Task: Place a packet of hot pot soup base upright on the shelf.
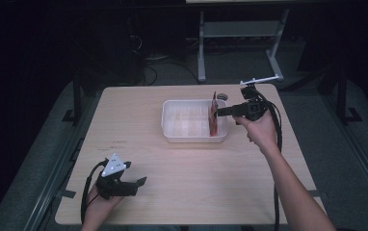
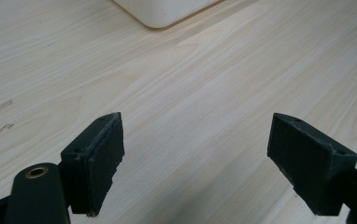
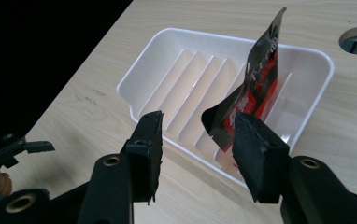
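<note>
A white ribbed tray (image 1: 164, 120) sits on the far middle of the wooden table (image 1: 138, 115). A red and black packet (image 1: 214, 115) stands on edge in the tray's right end. My right gripper (image 1: 222, 111) reaches in from the right at the packet's height. In the right gripper view the right gripper (image 3: 200, 140) is open, and the packet (image 3: 260, 84) rises just past its right-hand jaw, inside the tray (image 3: 139, 74). My left gripper (image 1: 134, 173) is open near the table's front left. In its own view the left gripper (image 2: 197, 158) holds nothing over bare wood.
A round cable hole (image 1: 222, 97) lies in the table just behind the tray. A corner of the tray (image 2: 167, 11) shows at the top of the left gripper view. Beyond the table stands a white metal frame (image 1: 240, 29) on a dark floor.
</note>
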